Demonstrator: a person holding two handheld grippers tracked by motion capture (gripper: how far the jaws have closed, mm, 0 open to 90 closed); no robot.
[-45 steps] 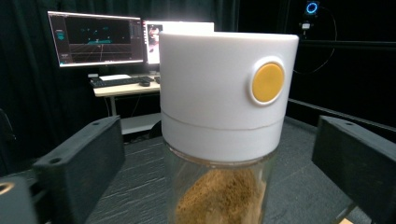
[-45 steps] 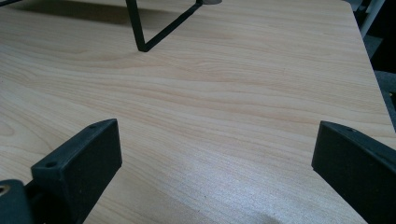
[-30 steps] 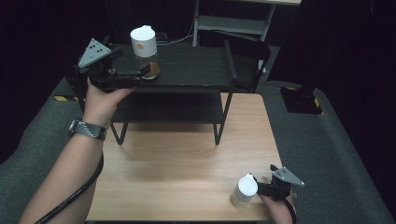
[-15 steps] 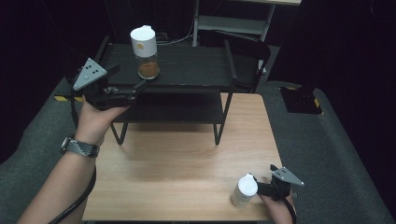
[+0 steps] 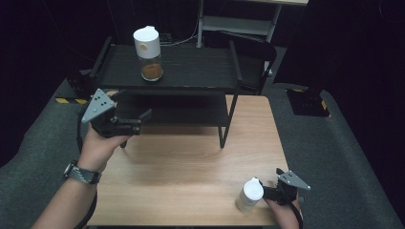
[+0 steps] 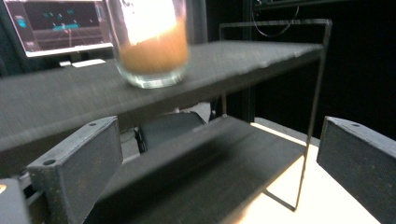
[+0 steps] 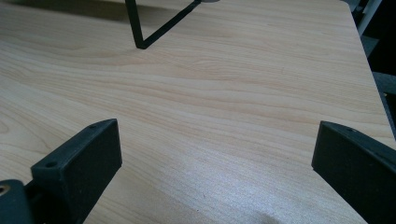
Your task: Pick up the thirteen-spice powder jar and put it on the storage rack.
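Observation:
A clear jar (image 5: 148, 47) with a white lid and brown powder in the bottom stands on the top shelf of a black rack (image 5: 191, 71). In the left gripper view the jar (image 6: 152, 51) is above and beyond the jaws. My left gripper (image 5: 136, 114) is open and holds nothing. It hangs in front of the rack's left end at the level of the lower shelf (image 6: 210, 163). A small white-capped bottle (image 5: 250, 194) stands near the table's front right edge. My right gripper (image 5: 270, 191) sits just right of it, open, with only bare wood between its jaws (image 7: 215, 135).
The rack stands across the back of the wooden table (image 5: 191, 162). Its thin front leg (image 7: 135, 28) comes down near the table's middle. Grey carpet (image 5: 334, 157) surrounds the table. A lit monitor (image 6: 60, 23) stands behind the rack.
My left gripper has drawn away from the jar, down and back toward the near left. The jar stays on the top shelf. The right gripper and bottle have not moved.

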